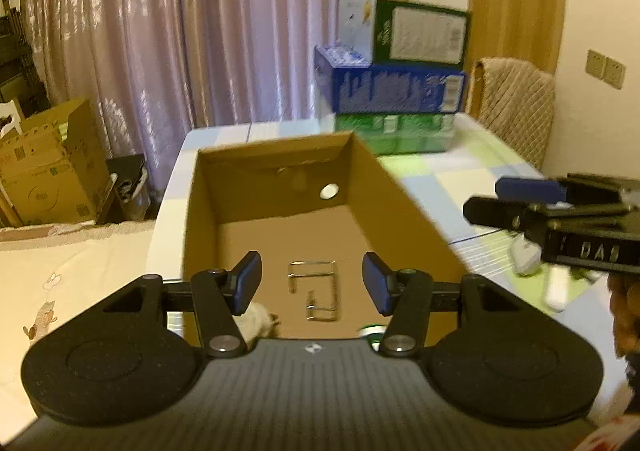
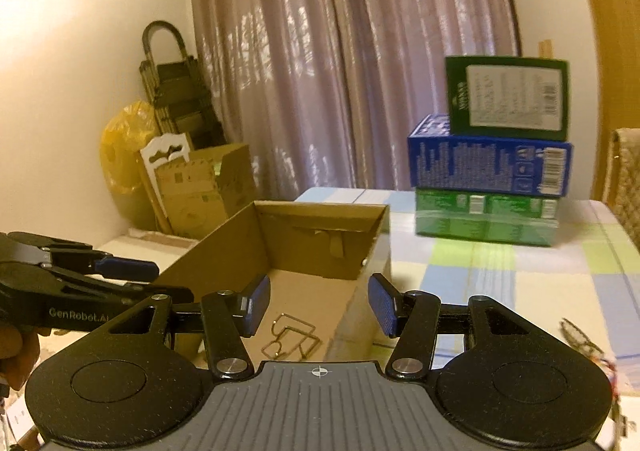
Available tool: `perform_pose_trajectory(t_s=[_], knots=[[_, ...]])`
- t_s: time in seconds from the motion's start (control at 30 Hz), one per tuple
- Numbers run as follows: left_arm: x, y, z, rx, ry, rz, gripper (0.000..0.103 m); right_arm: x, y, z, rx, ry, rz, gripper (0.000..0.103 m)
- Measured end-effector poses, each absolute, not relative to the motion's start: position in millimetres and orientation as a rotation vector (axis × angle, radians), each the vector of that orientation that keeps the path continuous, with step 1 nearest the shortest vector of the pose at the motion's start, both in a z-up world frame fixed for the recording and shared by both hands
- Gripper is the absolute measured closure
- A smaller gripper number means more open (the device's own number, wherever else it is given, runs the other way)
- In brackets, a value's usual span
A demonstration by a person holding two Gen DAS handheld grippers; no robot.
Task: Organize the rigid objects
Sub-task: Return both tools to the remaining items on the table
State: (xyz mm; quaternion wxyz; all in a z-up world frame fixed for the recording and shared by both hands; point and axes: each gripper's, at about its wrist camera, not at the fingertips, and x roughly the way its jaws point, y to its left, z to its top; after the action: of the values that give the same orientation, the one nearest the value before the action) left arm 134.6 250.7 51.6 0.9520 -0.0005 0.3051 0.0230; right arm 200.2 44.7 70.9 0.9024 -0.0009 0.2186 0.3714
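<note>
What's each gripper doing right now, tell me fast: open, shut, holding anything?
Left gripper: open, holding nothing; the metal wire piece lies in the cardboard box beyond it.
Right gripper: open, holding nothing.

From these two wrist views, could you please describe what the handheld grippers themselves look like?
Both are matte black linkage frames with silver pivot screws and rounded, disc-embossed lobes around a grey ribbed body bearing a small crosshair mark. The left gripper and the right gripper each carry two blue rubbery finger pads. Seen side-on, one reads "GenRobot.AI" in pale lettering. No cables show.
</note>
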Motion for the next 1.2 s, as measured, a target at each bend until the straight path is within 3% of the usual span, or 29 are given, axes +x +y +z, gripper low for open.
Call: perform_pose_trajectory(t_s=[0.13,0.3,0.67,0.87,1.2], knots=[[120.6,226.3,66.5,-0.004,0.592,0.019,0.052,173.9,16.0,80.8,0.005,0.421,0.739,0.05],[104.9,195.6,84.6,-0.01,0.556,-0.015,0.051,140.8,-31.7,82.3,0.012,0.414,0.656,0.034],[81.3,113.0,99.5,-0.011,0.513,-0.153,0.031,96.2,-139.0,83.0,0.069,0.489,0.389,0.024],[79.3,71.3,85.2,-0.004,0.53,-0.225,0.026,99.7,-180.9,90.4,0.126,0.49,0.282,0.021],[111.0,21.7,18.2,0.058,0.63,-0.321,0.028,130.0,-214.1,66.6,0.144,0.566,0.222,0.019]])
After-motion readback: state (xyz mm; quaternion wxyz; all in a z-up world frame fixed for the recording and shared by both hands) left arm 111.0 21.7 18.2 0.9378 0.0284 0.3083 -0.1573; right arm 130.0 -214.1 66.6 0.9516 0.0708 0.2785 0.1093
